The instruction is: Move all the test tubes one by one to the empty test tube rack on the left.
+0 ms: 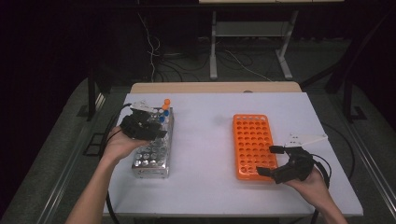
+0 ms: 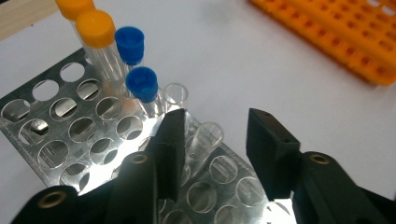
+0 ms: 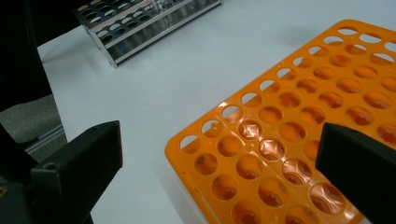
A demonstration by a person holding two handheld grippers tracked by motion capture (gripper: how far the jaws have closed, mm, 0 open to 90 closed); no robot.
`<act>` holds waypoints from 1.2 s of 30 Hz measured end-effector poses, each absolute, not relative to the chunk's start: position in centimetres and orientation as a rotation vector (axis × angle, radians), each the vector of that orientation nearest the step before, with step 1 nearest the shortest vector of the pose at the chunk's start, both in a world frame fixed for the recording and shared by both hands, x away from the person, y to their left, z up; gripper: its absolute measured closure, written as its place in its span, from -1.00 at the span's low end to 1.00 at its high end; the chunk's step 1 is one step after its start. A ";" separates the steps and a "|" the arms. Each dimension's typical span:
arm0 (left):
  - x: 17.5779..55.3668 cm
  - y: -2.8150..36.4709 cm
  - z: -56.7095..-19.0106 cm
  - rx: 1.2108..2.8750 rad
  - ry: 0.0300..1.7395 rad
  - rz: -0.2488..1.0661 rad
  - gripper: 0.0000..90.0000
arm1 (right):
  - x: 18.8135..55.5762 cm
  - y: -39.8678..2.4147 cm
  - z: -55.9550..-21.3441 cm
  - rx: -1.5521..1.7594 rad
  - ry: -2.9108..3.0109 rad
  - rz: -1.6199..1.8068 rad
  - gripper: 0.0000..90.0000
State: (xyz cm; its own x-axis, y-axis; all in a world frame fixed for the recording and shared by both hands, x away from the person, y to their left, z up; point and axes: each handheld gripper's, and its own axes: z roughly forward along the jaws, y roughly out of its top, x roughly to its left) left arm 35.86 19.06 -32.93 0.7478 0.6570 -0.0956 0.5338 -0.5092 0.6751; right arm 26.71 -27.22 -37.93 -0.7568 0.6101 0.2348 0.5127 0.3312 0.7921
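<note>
Uncapped tube (image 2: pixel 204 142) — between open left hand-held gripper (image 2: pixel 215 154) jaws

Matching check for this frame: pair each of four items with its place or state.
Things:
1. metal rack
2. orange rack
3. uncapped tube
4. right gripper

Places or states:
A. jaws wide apart at the orange rack's near right corner
B. between the left gripper's open jaws, tilted, not pressed by either
C. right part of the table, every hole empty
D. left part of the table, capped tubes at its far end

Pairs: 1-D, 2-C, 3-B, 4-A
</note>
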 end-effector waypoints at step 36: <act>27.1 17.1 -35.5 1.926 0.776 0.218 -1.00 | 24.3 -29.4 -40.6 1.145 2.414 1.422 -1.00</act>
State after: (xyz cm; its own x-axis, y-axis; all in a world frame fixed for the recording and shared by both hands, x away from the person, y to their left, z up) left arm 27.07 17.08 -35.52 0.7771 0.6033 -0.1791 0.4215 -0.2877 0.8600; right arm 24.33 -29.37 -40.58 -0.7082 0.6553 0.2627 0.5472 0.2745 0.7907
